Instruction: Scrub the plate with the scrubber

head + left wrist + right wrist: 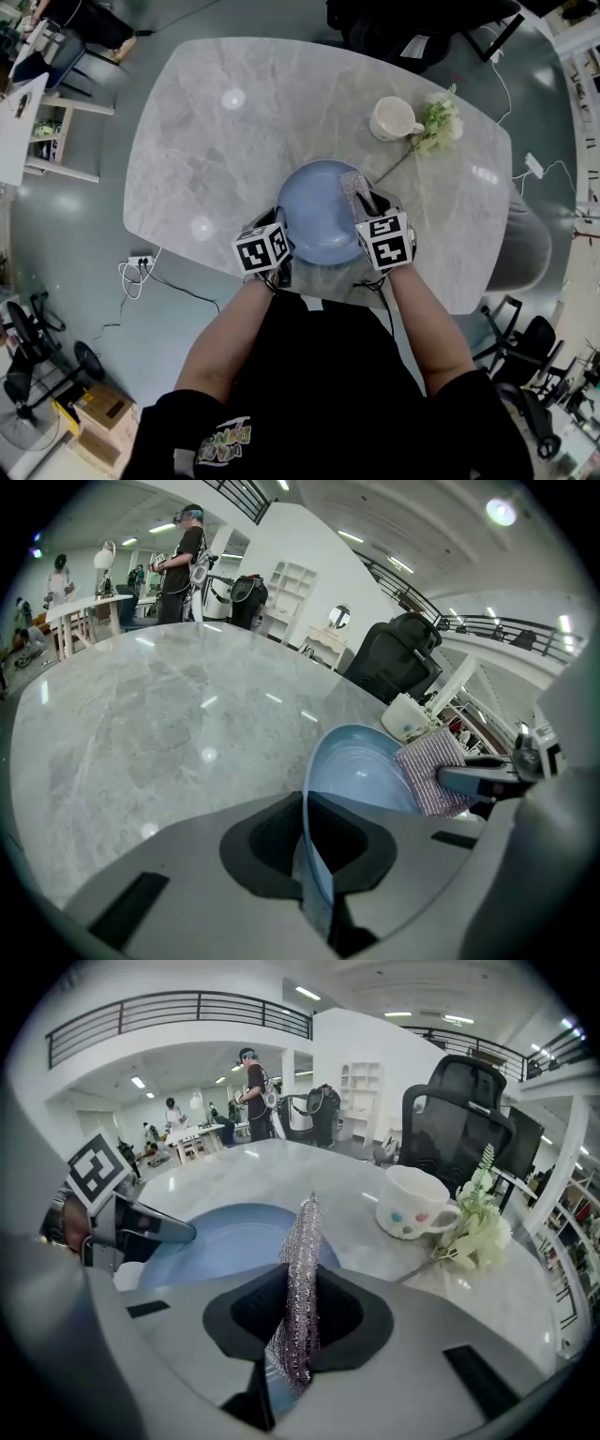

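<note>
The round pale-blue plate (319, 211) sits on the near side of the tabletop, close to its near edge, with its hollow face turned up toward my head view. I have its near-left rim pinched in the left claw (314, 874). In the left gripper view the rim runs edge-on between the two jaws, which are closed down on it. I cannot tell whether the plate is flat on the surface or tipped up a little.

The silvery-purple woven mesh scrubber (302, 1279) is clamped in the right claw (298, 1335), with both jaws pressed onto its near end. Its long axis runs straight out along that claw, and the free end points to the far side. In the right gripper view it stands on edge like a thin blade. From above it lies over the right part of the plate. Whether it actually touches the blue surface I cannot make out.

The grey marble tabletop (216, 141) has rounded corners. At its far right a white mug with coloured dots (412, 1204) stands upright, and a sprig of pale green-white flowers (473, 1222) lies just to its right, the stem trailing toward the plate.
</note>
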A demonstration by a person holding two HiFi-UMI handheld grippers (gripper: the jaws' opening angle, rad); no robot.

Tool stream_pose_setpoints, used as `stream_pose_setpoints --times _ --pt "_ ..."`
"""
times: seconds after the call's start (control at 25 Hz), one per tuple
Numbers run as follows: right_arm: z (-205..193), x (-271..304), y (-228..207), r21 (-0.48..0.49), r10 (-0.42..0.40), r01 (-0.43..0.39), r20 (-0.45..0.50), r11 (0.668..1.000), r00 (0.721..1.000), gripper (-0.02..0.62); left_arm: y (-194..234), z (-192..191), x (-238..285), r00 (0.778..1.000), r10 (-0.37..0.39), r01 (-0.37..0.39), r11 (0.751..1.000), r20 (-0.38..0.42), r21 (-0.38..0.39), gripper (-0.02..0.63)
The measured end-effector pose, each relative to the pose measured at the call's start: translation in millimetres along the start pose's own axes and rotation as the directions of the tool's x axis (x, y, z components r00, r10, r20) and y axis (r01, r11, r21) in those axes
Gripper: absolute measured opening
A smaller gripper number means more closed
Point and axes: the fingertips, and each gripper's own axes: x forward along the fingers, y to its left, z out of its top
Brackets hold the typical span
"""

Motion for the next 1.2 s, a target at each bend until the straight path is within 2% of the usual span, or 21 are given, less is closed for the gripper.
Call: stream_pose_setpoints --times 0.16,0.32,0.48,0.64,0.84,1.08,1.2 --pt "-6 -7 49 -0.002 0.112 -0.112 -0.009 0.994 0.994 0.075 0 0 -2 1.000 0.005 -0.005 1.000 0.004 -0.002 0.029" --pt "-12 -10 98 0.008 0.227 -0.226 -0.017 0.974 0.974 0.075 0 1 -2 1.000 0.013 -0.013 1.000 0.005 -0.009 0.029" --pt "-19 -9 127 0.035 0.297 -0.296 -0.030 0.955 0.955 0.075 0 1 -1 1.000 0.019 -0.019 1.000 0.009 -0.014 0.029" --pt "-25 -9 130 -0.034 0.283 -0.285 -0.052 0.958 0.958 0.075 0 1 0 1.000 0.020 -0.020 1.000 0.014 -0.019 0.029" --pt "-37 -11 115 -0.244 0.207 -0.223 -0.090 0.944 0.974 0.074 0 2 -1 1.000 0.019 -0.019 1.000 0.014 -0.015 0.029" --pt "-49 -13 83 -0.320 0.133 -0.166 -0.122 0.933 0.984 0.075 0 2 0 1.000 0.018 -0.018 1.000 0.013 -0.008 0.029" --pt "-50 -13 70 -0.375 0.091 -0.136 -0.136 0.917 0.987 0.077 1 2 0 1.000 0.019 -0.019 1.000 0.011 -0.001 0.029"
